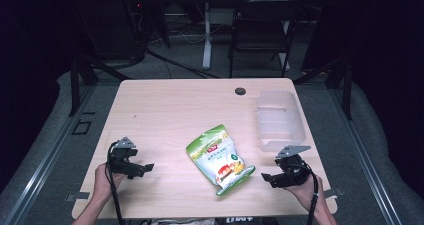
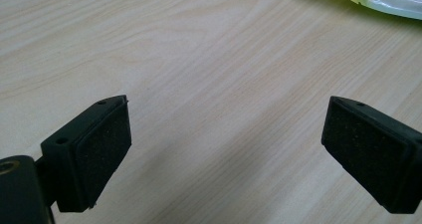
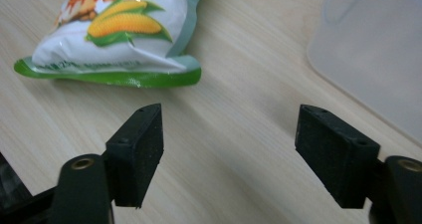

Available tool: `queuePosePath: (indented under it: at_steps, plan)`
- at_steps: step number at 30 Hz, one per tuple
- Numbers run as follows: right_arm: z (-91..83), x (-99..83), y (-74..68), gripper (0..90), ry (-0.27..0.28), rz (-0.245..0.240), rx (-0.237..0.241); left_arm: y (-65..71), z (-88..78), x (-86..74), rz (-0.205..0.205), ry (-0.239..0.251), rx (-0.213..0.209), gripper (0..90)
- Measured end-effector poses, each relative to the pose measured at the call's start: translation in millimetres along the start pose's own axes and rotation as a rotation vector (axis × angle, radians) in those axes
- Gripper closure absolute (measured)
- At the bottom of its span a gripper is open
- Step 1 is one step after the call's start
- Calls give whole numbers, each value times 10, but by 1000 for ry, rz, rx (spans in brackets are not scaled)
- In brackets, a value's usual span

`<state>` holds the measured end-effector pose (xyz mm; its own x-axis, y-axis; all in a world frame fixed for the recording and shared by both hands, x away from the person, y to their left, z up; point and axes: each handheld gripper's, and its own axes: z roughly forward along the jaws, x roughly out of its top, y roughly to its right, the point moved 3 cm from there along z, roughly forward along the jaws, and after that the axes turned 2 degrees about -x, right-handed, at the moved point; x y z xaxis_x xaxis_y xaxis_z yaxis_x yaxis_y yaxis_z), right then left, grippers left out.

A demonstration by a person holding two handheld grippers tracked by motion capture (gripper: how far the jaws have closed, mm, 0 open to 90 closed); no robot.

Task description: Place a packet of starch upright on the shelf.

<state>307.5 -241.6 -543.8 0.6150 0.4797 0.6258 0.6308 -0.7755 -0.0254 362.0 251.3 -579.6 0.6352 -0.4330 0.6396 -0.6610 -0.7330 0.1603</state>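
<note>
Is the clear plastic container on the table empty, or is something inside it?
Empty: through the clear container no contents show. The snack bag lies outside, on the table.

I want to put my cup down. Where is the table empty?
The far left of the table, beyond the left gripper and left of the snack bag, is bare. So is the strip between bag and left gripper. It is crowded at the right: the bin, bag and right gripper sit close.

Table [image 1: 165, 110]: pale matt wood grain. Snack bag [image 1: 220, 159]: glossy plastic film. Container [image 1: 280, 120]: frosted translucent plastic.
</note>
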Motion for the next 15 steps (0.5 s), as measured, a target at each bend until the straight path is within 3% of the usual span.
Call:
queuePosePath:
  at_steps: [7,9,10,12,15]
  plan:
    - [90,198,-54,270,9,-22,15,13,13,4,3,-4,0,55]
    - [110,240,-77,347,11,-39,12,11,13,2,3,-8,-7,55]
    - [121,276,-101,442,13,-49,8,10,13,1,2,-8,-4,55]
    - [125,292,-109,476,10,-57,3,9,13,0,0,-8,-3,55]
    - [155,346,-133,623,7,-77,-10,14,15,2,6,-12,-6,56]
